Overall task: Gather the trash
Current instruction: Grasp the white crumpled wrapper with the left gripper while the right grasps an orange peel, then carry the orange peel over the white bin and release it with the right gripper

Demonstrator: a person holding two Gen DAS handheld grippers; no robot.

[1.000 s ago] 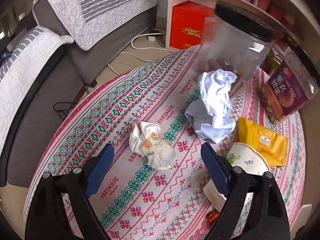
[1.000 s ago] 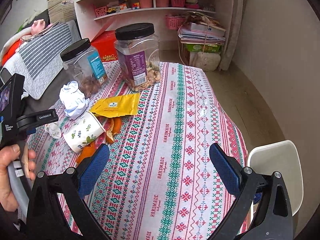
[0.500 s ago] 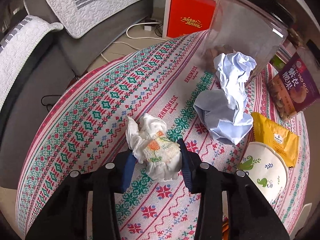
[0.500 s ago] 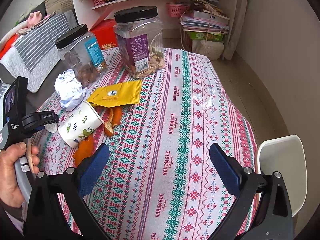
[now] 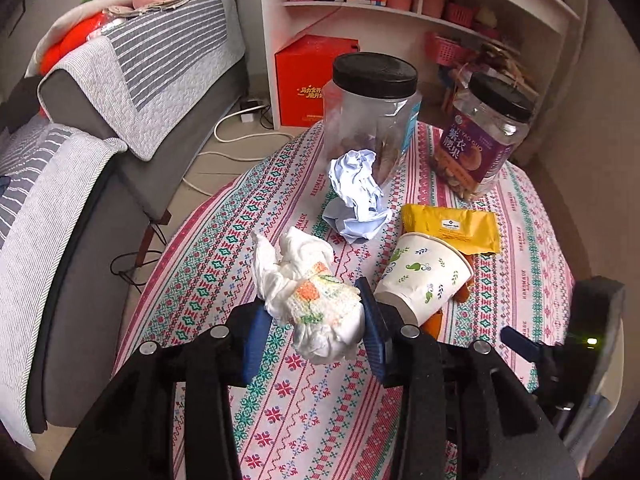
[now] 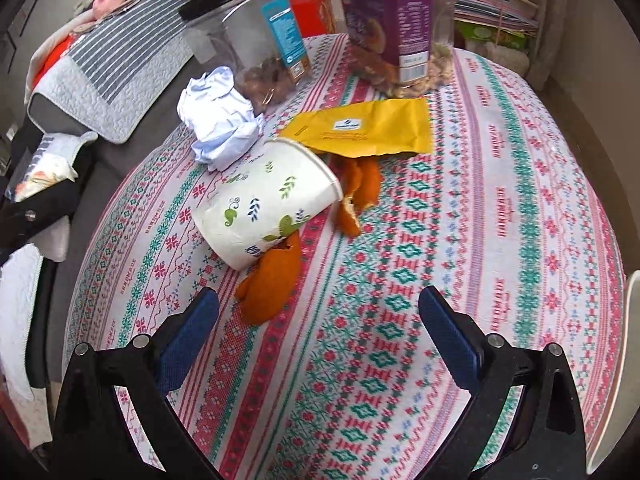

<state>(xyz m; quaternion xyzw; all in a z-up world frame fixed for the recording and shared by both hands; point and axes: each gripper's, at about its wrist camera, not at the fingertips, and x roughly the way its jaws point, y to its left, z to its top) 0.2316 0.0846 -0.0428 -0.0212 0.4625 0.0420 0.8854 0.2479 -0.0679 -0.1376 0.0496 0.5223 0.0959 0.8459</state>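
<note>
Just ahead of my spread, empty right gripper (image 6: pixel 316 324) lies the orange peel (image 6: pixel 268 286), beside the tipped paper cup (image 6: pixel 266 206); my left gripper (image 5: pixel 314 330) pinches the crumpled tissue (image 5: pixel 310 298), lifted off the tablecloth (image 5: pixel 224 240).

Both wrist views look steeply down, close; both show the paper cup (image 5: pixel 420 276).

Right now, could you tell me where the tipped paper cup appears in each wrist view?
Left wrist: the paper cup lies right of centre, just beyond the left gripper.
Right wrist: the cup lies left of centre.
Shared landmark: the yellow packet just behind it.
</note>
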